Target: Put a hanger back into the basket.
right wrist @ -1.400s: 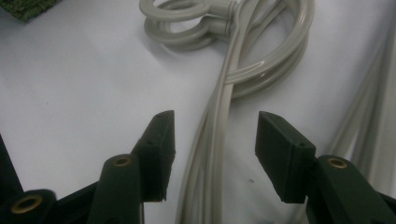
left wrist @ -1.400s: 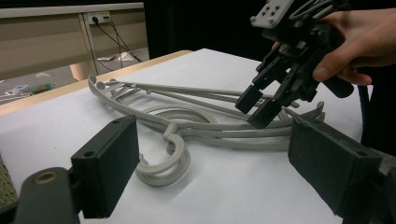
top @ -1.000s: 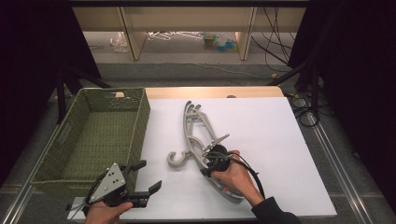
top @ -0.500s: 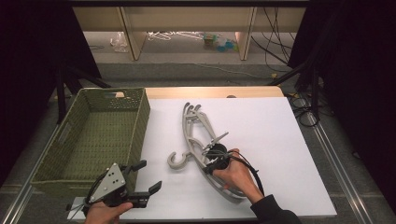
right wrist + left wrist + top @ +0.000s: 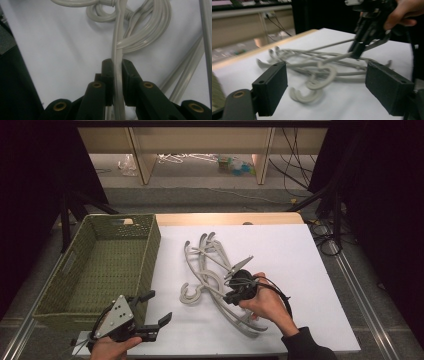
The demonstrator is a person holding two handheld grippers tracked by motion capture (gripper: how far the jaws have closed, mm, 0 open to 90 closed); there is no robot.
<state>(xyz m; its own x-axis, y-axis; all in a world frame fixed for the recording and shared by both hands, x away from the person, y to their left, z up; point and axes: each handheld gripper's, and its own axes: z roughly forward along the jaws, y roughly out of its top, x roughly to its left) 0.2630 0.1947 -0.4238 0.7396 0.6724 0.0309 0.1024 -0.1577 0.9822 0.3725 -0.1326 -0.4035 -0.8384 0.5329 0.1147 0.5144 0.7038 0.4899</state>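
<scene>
Several grey plastic hangers (image 5: 207, 265) lie tangled on the white table (image 5: 300, 270). My right gripper (image 5: 231, 297) is shut on a thin bar of one hanger (image 5: 118, 40), which runs straight between the pads (image 5: 108, 75). That hanger is tilted, one end raised off the pile (image 5: 245, 261). In the left gripper view the right gripper (image 5: 358, 51) pinches the bar above the heap (image 5: 319, 75). My left gripper (image 5: 156, 309) hovers open at the front left, with nothing between its pads (image 5: 272, 85).
A green woven basket (image 5: 150, 250) stands on the left of the table, its inside bare. Hooks of the hangers (image 5: 191, 294) point toward the left gripper. Beyond the table's far edge are shelf legs, cables and clutter on the floor (image 5: 230, 165).
The right gripper has closed onto the hanger bar and risen slightly, tipping one hanger up from the pile. The left gripper has stayed where it was.
</scene>
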